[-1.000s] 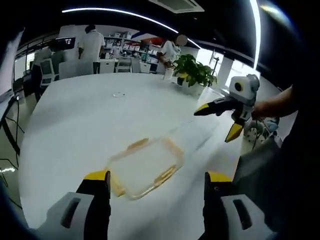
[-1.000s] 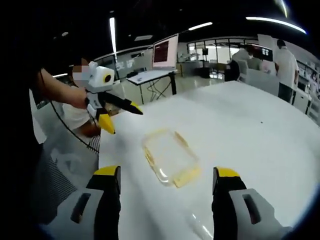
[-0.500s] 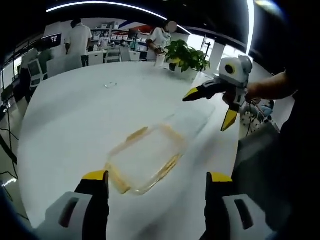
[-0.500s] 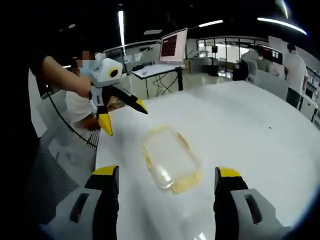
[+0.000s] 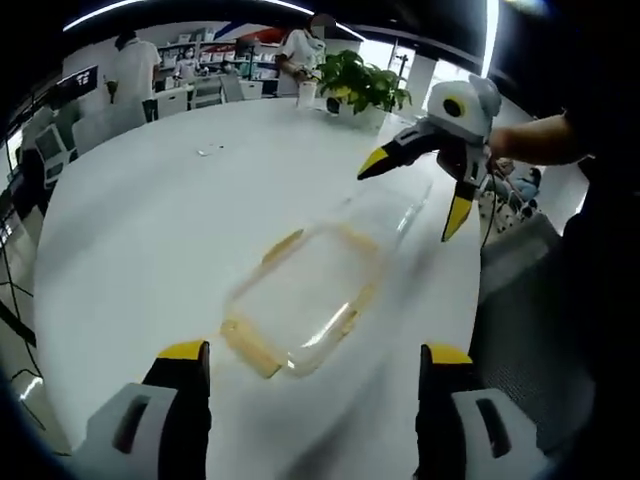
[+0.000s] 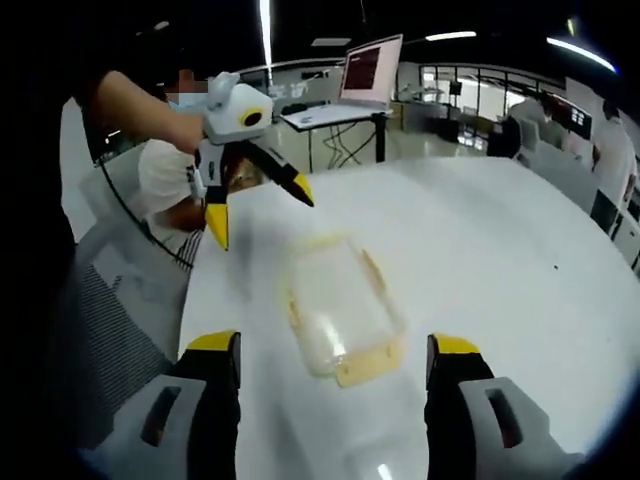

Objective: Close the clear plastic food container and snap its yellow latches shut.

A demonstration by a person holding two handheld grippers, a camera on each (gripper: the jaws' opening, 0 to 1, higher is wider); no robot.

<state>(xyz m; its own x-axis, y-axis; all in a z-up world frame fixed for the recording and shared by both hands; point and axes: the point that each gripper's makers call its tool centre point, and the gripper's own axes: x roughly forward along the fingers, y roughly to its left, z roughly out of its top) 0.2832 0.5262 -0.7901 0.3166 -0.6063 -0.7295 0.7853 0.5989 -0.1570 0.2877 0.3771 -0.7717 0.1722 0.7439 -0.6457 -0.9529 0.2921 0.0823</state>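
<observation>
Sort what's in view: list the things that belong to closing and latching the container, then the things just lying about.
Belongs to the job:
- clear plastic food container on the white table
- its yellow latches
- left gripper, open
- right gripper, open

Just lying about:
- potted plant at the table's far edge
- small object on the table, too small to identify
- monitor on a desk

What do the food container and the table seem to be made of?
Food container: likely clear plastic, since the white table shows through it, with opaque yellow latches. Table: a smooth white top, probably laminate or painted, with soft glare; the exact material is unclear.
</observation>
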